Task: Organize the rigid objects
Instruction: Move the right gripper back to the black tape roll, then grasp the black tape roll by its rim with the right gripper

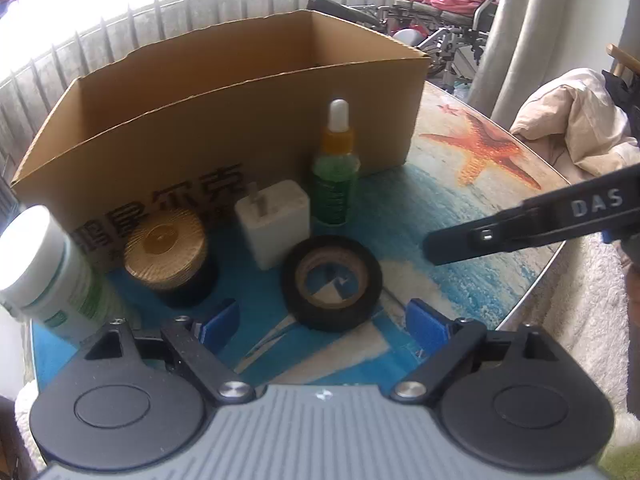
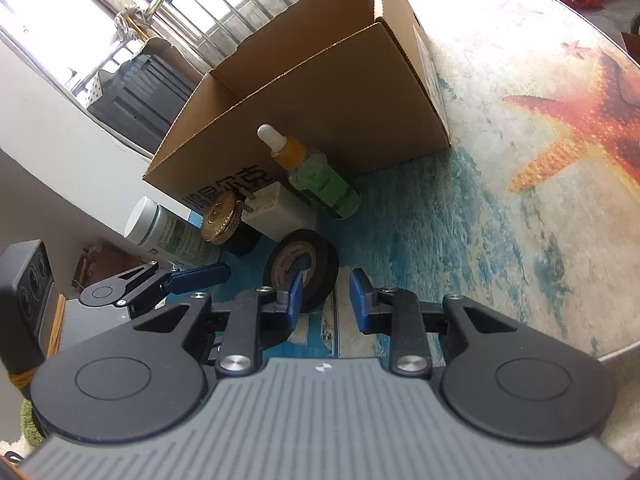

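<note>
The left tongs [image 1: 320, 322] stand wide open over the table [image 1: 440, 184], nothing between them; the tape roll [image 1: 331, 282] lies just ahead. The right tongs [image 2: 323, 300] are narrowly parted and empty, the roll just beyond their left pad. Farther ahead: charger [image 1: 274, 222], dropper bottle [image 1: 335, 168], gold-lidded jar [image 1: 170, 254], cardboard box [image 1: 224, 120].

Round table [image 1: 460, 184] covered by a sea-and-starfish print. On it are set: cardboard box [image 1: 224, 136], dropper bottle [image 1: 335, 176], charger plug [image 1: 276, 224], tape roll [image 1: 332, 282], gold-lidded jar [image 1: 168, 256], white tub [image 1: 52, 276].
</note>
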Motion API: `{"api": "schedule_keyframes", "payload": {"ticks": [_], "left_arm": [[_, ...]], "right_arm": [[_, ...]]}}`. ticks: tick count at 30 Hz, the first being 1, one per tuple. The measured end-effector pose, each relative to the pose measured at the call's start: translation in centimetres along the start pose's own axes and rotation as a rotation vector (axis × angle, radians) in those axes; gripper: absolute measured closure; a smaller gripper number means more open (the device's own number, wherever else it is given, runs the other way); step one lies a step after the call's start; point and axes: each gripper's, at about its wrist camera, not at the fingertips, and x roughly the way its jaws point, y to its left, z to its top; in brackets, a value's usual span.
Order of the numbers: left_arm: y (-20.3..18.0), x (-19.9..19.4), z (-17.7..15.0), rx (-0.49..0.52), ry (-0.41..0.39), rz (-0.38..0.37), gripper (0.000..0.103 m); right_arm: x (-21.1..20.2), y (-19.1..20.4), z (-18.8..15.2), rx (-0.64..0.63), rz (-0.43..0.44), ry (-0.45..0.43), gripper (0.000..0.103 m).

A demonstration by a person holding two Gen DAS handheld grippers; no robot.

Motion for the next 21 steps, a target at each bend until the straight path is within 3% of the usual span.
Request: {"api": "schedule_keyframes", "payload": {"ticks": [13, 21], "left_arm": [[-0.5, 1.7, 0.5, 0.052, 0.031, 0.026, 0.012], [-0.8, 2.7, 0.8, 0.070, 0.036, 0.017, 0.021]], "right_arm": [[3.1, 0.8, 1.2, -0.071, -0.019, 0.032, 0.077], [4.9, 1.4, 1.6, -0.091, -0.013, 0.058, 0.077]]}}
